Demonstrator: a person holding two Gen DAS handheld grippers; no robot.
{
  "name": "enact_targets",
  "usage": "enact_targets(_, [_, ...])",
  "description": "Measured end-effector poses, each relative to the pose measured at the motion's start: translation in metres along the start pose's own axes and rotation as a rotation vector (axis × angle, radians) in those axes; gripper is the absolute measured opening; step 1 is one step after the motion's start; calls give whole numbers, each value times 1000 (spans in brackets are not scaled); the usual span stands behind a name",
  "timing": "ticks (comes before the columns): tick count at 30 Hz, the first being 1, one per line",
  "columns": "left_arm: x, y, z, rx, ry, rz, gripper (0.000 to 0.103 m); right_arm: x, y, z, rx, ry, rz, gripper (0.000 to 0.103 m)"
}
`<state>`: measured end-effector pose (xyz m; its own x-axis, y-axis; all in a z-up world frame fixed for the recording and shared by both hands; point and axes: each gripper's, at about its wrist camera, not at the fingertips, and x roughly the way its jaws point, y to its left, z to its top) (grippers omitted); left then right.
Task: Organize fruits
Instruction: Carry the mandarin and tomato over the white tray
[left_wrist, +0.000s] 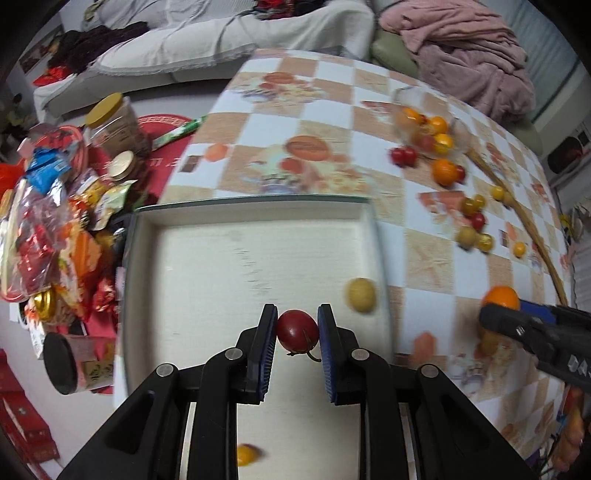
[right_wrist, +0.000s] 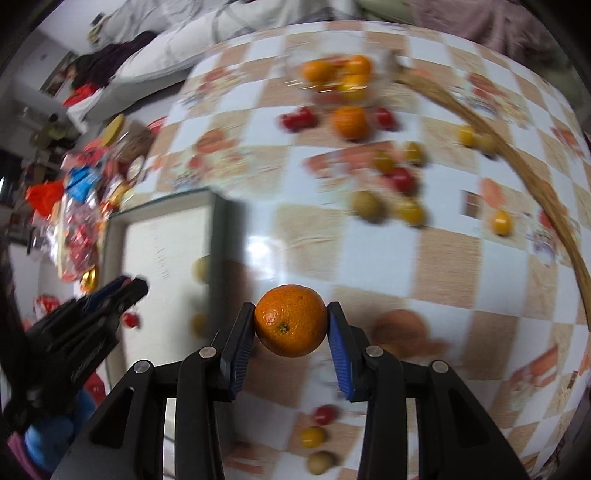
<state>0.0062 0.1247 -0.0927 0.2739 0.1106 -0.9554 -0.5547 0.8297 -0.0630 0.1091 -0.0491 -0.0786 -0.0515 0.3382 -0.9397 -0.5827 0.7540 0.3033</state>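
Clamped tight between the blue pads of the left gripper (left_wrist: 297, 334) sits a red cherry tomato (left_wrist: 297, 331), stem trailing underneath, and the whole tool points steeply down over the white tray (left_wrist: 207, 266). That tray has raised walls all round; its far rim runs straight across the view and its right wall stands just beside a yellowish-green fruit (left_wrist: 361, 295) lying inside. Another yellow fruit (left_wrist: 246, 454) shows low in the tray, between the gripper's arms. Plenty of bare tray floor ahead!

Over on the other side, the right gripper (right_wrist: 291, 325) pinches a mandarin (right_wrist: 290, 319) squarely between its pads, also angled sharply downward, hanging above the checked tablecloth (right_wrist: 443, 266) just right of the tray's edge (right_wrist: 218, 236). From the left camera that same mandarin (left_wrist: 501, 297) peeks over the black jaws at the right.

Farther up the cloth, loose fruits lie scattered: an orange (right_wrist: 350, 122), red tomatoes (right_wrist: 298, 119), yellow ones, all blurred. A wicker rim (right_wrist: 546, 206) curves along the right. Snack packets (left_wrist: 51, 221) crowd the tray's left side, leaving little room there.
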Motion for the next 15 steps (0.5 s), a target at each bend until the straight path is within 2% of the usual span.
enact_targets(6, [19,43,5,-21,19,43,24,21,66,-22,-167,44,54,42])
enact_targets(11, [38,50,9,33,32,59,24,41,107,-52,-325,98,59,42])
enact_targets(15, [44,53,9,40,36,58,24,62,129,-77,-447,138,22,42])
